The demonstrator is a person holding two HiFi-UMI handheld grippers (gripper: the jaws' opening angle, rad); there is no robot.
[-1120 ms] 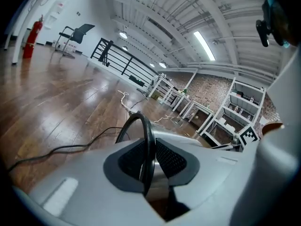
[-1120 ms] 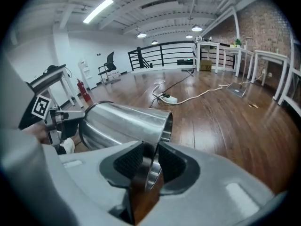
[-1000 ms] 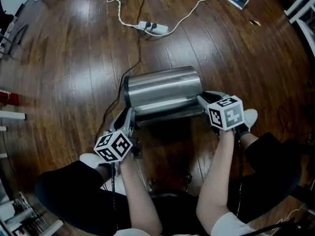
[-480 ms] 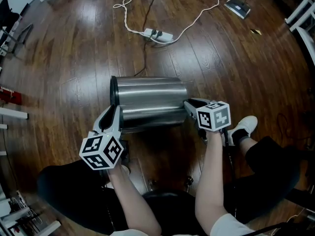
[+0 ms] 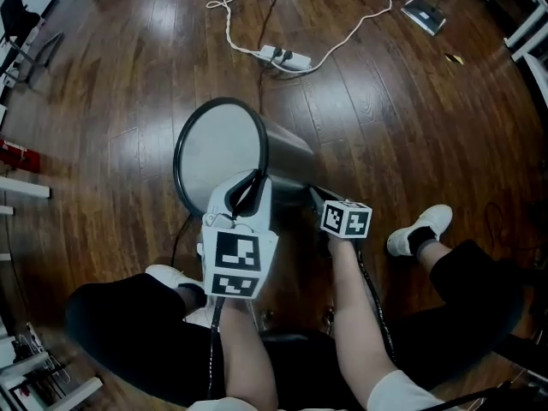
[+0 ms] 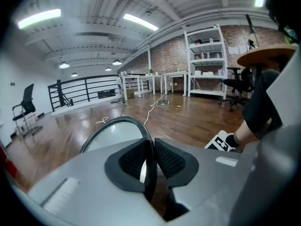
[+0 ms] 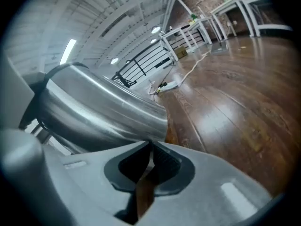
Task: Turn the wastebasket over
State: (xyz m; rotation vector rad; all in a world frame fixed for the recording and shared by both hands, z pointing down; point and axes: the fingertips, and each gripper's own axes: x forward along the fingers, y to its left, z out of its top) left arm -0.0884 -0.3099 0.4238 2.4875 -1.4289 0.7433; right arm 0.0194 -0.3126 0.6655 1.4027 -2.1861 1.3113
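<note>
The steel wastebasket stands tilted on the wooden floor. Its black-rimmed round end is raised and faces up towards me. My left gripper is shut on that black rim at its near side. In the left gripper view the rim runs between the pads of this gripper. My right gripper is lower, at the basket's other end. In the right gripper view the thin steel edge of the wastebasket is pinched in that gripper. The low end is hidden under the basket's body.
A white power strip with trailing cables lies on the floor beyond the basket. A flat device sits at the far right. The person's shoes flank the basket. White furniture legs stand at the left edge.
The basket lay on its side before; now its black-rimmed end has swung up towards me. My left gripper rose with the rim and rolled. My right gripper sank and came nearer.
</note>
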